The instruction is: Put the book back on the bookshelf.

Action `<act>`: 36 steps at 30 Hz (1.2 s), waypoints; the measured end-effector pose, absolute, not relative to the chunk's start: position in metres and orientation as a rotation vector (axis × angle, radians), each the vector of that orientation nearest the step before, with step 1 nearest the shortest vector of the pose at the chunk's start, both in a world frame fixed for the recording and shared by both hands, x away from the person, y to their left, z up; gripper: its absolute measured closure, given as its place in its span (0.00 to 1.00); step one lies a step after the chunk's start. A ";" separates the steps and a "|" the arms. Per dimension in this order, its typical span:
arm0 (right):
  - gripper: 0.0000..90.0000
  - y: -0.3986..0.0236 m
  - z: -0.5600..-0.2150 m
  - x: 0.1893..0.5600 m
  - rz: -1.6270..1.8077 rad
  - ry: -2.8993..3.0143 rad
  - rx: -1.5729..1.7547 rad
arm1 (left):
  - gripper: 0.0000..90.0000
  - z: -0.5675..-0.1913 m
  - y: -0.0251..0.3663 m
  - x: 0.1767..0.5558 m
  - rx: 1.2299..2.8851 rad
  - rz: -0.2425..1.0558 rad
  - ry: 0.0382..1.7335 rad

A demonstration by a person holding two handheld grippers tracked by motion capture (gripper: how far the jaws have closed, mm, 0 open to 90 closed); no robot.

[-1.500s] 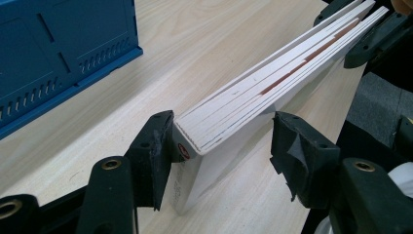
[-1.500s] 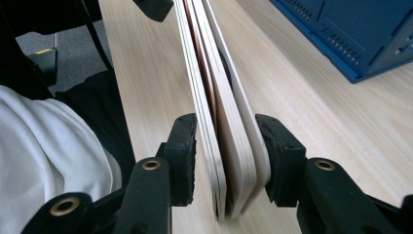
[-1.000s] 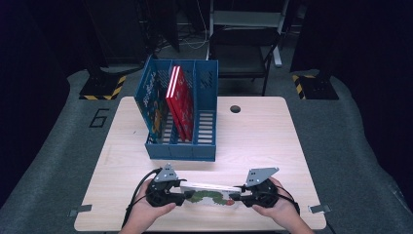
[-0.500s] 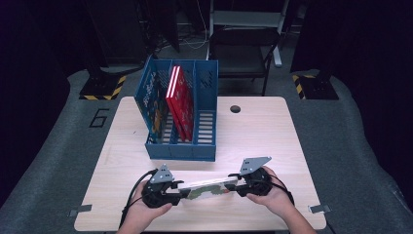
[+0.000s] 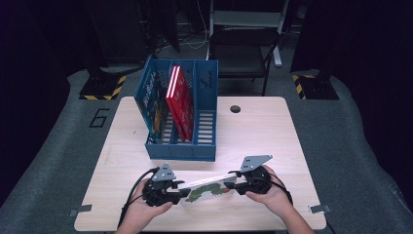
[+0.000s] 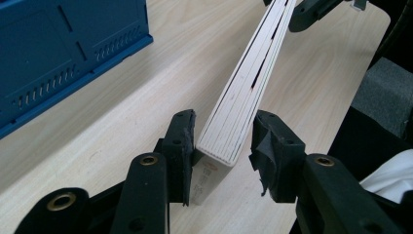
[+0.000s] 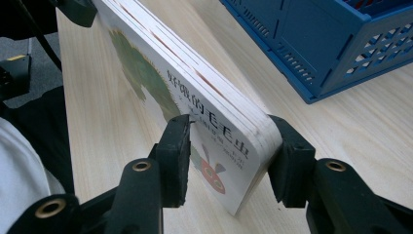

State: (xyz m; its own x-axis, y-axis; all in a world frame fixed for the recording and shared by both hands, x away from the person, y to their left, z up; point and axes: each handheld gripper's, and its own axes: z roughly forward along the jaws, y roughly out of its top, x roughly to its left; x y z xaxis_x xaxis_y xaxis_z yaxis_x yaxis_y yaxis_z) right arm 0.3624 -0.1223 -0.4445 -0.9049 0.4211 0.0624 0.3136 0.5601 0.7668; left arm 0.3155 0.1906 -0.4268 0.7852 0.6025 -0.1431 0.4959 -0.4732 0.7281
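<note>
Standing on edge near the front of the pale wood-grain table [image 5: 272,126], a thick white board book with a green caterpillar cover [image 5: 209,187] is bracketed at both ends by the two hand-held tools. The left gripper [image 6: 221,146] straddles the spine end; its jaws have just been closing, one pad touches the cover while the other stands a sliver off, so it looks loose rather than clamped. The right gripper [image 7: 229,146] straddles the opposite corner; its jaws have just been opening, the far pad rests on the page edges and the near one hangs just clear of the cover, so it has let go too. With neither side pinching firmly, my worry is that the book tips flat onto its cover or skids when either hand shifts, and a lift begun now would likely leave one end behind and twist the book out. Its pages already gape a little along the top edge, so a late squeeze could catch a single board instead of the whole block. Behind it sits a blue slotted plastic file rack [image 5: 182,148] holding a red book [image 5: 179,100] upright in its middle bay. Beyond the table stand a dark chair [image 5: 241,58] and grey floor mats in a dim, black-draped room.
</note>
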 end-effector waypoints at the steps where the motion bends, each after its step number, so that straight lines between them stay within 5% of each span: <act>1: 0.61 -0.122 -0.445 0.362 1.274 2.656 0.641 | 0.67 -0.426 0.191 0.316 2.167 0.177 0.800; 36: 0.58 -0.122 -0.447 0.362 1.303 2.639 0.635 | 0.73 -0.417 0.148 0.336 2.249 0.135 0.653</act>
